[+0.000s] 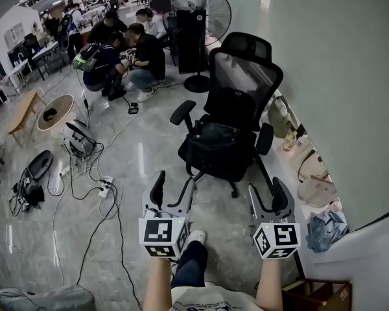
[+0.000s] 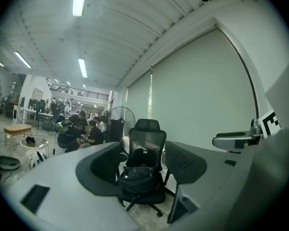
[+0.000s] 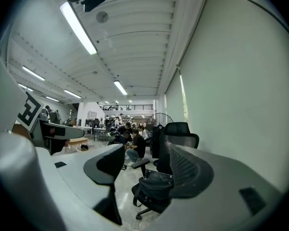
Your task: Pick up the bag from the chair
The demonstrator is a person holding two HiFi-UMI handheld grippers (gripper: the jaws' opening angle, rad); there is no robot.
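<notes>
Left gripper (image 1: 175, 190) and right gripper (image 1: 266, 196) both spread wide, nothing between the jaws, held side by side and aimed at the black bag (image 1: 214, 137), likely lining up the approach. Bag sits on the office chair (image 1: 245, 83) seat against the backrest, well apart from both.

Glossy marble floor (image 1: 137, 164); pale wall (image 1: 337, 76)

A standing fan (image 1: 201, 6) rises at the far edge of the floor (image 1: 149, 151), beside crouching people (image 1: 126, 57). Cables (image 1: 94, 173) trail along its left side. Handbags (image 1: 310, 167) line its right edge.
</notes>
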